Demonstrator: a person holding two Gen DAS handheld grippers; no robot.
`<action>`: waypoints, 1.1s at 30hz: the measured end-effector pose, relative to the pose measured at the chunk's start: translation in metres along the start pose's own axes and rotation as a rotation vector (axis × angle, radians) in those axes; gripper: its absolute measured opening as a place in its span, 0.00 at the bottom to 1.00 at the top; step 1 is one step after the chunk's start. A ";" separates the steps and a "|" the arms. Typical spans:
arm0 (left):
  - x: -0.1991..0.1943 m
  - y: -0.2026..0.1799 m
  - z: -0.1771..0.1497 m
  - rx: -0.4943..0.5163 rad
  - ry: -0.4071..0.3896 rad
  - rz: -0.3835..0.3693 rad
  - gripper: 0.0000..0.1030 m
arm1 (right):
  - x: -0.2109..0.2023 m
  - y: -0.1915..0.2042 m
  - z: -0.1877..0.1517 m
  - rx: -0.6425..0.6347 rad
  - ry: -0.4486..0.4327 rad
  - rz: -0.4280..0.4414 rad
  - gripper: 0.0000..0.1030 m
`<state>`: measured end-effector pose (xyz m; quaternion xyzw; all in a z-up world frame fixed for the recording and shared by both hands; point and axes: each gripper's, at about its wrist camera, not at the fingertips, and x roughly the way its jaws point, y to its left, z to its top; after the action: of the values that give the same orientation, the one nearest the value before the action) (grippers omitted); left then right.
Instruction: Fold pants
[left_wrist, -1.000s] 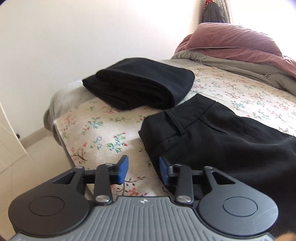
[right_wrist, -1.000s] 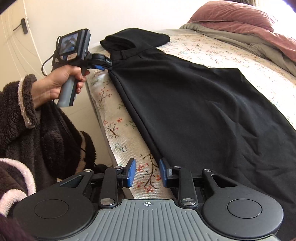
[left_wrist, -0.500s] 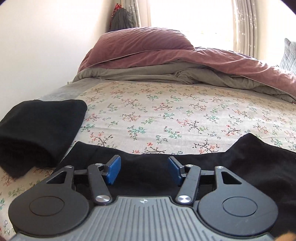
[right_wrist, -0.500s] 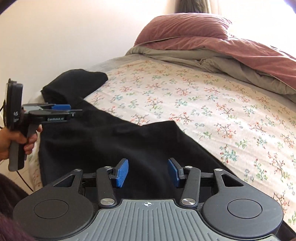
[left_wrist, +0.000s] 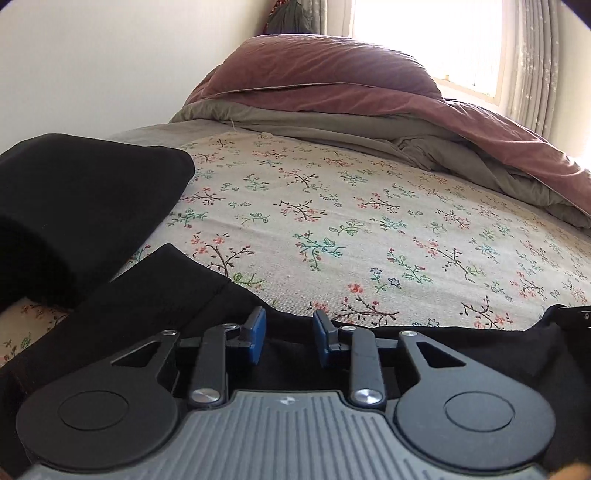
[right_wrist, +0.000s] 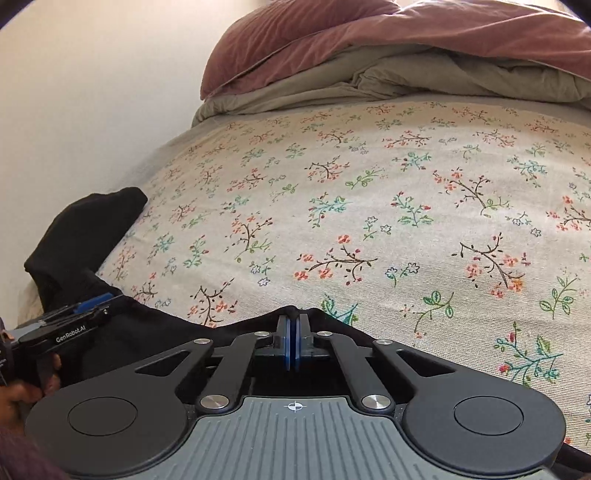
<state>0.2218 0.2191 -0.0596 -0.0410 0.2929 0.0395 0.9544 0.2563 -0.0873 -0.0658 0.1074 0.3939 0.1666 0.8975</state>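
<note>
The jaws of the right gripper (right_wrist: 294, 341) are pressed together on the far edge of the black pants (right_wrist: 155, 332), a peak of cloth pinched between the blue pads, while the jaws of the left gripper (left_wrist: 288, 339) are closing with the pants' (left_wrist: 155, 295) edge lying between them, pads not yet touching the fabric. That pairing looks deliberate: two holds along one long edge would let the cloth be carried over itself without sagging in the middle. The pants lie flat along the near side of the bed (right_wrist: 369, 184), at 6 o'clock in both views. Both grippers tilt downward over the edge, roughly side by side; the left one shows at 9 o'clock in the right view. An already folded black garment (left_wrist: 74, 206) sits at 9 o'clock, and a rumpled duvet (left_wrist: 351, 85) fills 12 o'clock.
</note>
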 end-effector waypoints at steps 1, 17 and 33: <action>0.001 0.000 0.001 -0.004 -0.002 0.007 0.38 | -0.001 0.006 -0.004 -0.047 -0.059 -0.051 0.00; -0.070 -0.062 -0.001 0.269 -0.135 -0.164 0.68 | -0.071 0.043 -0.041 -0.280 -0.066 -0.199 0.41; -0.052 -0.082 -0.040 0.392 0.016 -0.236 0.77 | -0.184 -0.117 -0.116 -0.066 0.015 -0.517 0.46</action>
<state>0.1648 0.1312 -0.0584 0.1107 0.2959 -0.1303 0.9398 0.0787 -0.2586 -0.0576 -0.0275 0.4093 -0.0547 0.9103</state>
